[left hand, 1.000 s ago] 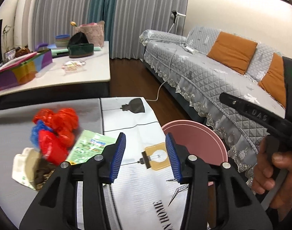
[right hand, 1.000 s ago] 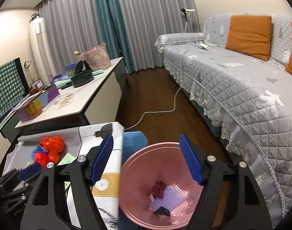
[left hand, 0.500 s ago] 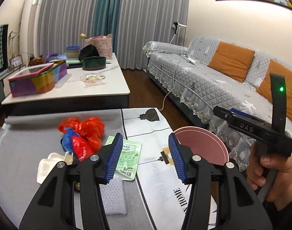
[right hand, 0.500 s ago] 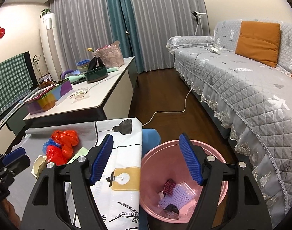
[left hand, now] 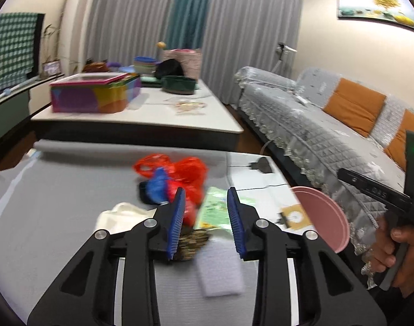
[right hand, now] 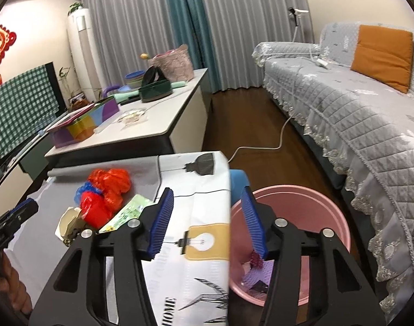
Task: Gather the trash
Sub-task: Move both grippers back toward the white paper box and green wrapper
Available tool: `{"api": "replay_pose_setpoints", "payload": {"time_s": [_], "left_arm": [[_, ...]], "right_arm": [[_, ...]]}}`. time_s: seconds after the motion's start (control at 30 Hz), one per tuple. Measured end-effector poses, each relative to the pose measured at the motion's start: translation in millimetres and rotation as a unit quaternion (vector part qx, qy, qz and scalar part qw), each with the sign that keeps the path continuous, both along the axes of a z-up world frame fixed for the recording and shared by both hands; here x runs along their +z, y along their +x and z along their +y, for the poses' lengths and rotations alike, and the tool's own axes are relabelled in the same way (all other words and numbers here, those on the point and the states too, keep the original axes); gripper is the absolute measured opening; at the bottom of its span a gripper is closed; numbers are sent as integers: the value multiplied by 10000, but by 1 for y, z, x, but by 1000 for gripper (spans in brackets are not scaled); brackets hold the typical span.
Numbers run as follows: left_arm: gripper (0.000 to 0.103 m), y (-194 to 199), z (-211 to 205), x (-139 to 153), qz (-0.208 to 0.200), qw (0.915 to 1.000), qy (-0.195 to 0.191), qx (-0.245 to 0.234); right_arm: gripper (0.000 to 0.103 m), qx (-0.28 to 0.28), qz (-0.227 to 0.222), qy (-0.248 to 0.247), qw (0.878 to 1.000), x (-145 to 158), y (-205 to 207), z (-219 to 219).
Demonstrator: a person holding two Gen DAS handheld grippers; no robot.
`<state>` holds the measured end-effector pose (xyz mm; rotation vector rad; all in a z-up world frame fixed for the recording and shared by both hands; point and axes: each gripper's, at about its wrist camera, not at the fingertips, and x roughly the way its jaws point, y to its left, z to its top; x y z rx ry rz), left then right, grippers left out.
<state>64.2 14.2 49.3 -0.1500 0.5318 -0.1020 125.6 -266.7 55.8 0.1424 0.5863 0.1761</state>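
Note:
A pile of trash lies on the grey mat (left hand: 57,203): red plastic bags (left hand: 179,171) (right hand: 109,190), a blue bag (left hand: 156,187), a green packet (left hand: 218,209) (right hand: 128,214), a white container (left hand: 120,217), a brown clump (left hand: 192,240) and a white mesh pad (left hand: 220,269). My left gripper (left hand: 207,225) hovers just before the pile, its jaws closing with nothing pressed between the pads. My right gripper (right hand: 207,228) hangs over the table's right edge beside the pink bin (right hand: 315,206), jaws closing and empty. Purple mesh scraps (right hand: 254,274) lie in the bin.
A long white low table (right hand: 158,125) behind carries a colourful box (left hand: 95,95), a green bowl (right hand: 155,89) and a basket. A grey sofa (right hand: 356,125) with orange cushions runs along the right. A white cable (right hand: 261,146) crosses the wood floor. A blue stool (right hand: 238,184) stands by the bin.
The left gripper has swung left from the bin side to the trash pile, and its jaws have narrowed. The right gripper has shifted left from over the bin toward the table edge, jaws narrower.

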Motion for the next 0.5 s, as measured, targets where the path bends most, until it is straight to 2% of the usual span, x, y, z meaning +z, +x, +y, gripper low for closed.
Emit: {"api": "replay_pose_setpoints", "payload": {"time_s": [0.23,0.33,0.5], "left_arm": [[27,0,52,-18,229,9985,-56,489],[27,-2,65,-22,287,9978,-96,582],[27,-4,75,-30,397,9974,-191,573]], "right_arm": [[43,474,165,-47,9987,-12,9,44],[39,732,279,-89,9969,-21,14,67],[39,1085,468,-185,9928,-37,22,102]]}}
